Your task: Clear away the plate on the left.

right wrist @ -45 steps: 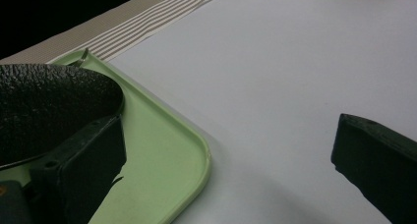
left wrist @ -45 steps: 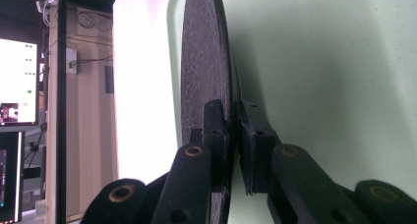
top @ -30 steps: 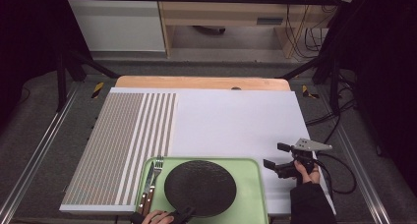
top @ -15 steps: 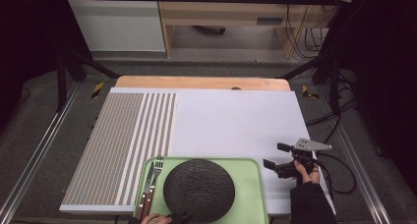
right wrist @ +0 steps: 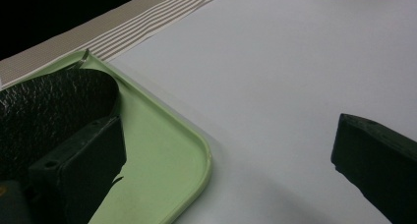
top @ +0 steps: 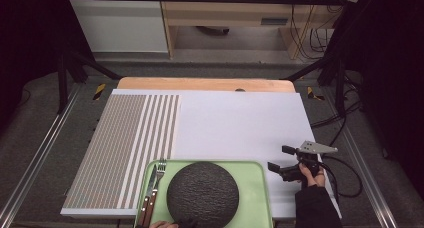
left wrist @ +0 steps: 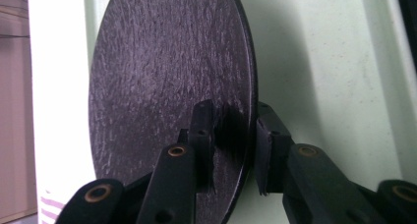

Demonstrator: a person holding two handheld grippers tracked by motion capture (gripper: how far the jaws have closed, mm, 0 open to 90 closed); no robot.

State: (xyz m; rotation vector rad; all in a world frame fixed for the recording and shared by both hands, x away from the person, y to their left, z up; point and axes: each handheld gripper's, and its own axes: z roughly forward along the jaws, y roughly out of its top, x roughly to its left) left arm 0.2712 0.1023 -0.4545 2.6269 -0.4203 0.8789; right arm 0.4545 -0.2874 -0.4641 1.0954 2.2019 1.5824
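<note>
Down at the near edge of the surface, the left tool [left wrist: 231, 135] straddles the rim of a black plate [top: 202, 193]. Its jaws have just been opening, and in the left gripper view one pad lies against the plate's textured face while the other stands off the rim, so the grip looks let go, not clenched. The plate lies flat in a green tray [top: 250, 173], roughly centred, which suggests it has been set there to be carried with the cutlery: a fork [top: 159, 169] and a knife [top: 148, 198] lie side by side along the tray's left wall, handles toward the person. The right tool [top: 281, 167] hovers just beside the tray's right rim, jaws spread wide with nothing between them, probably waiting its turn.

A white sheet [top: 240, 123] covers most of the surface, with a striped mat [top: 125, 148] on its left part and a wooden edge [top: 200, 84] at the far side. Beyond, the room is dim: dark floor, metal rails, cables and a pale cabinet.
</note>
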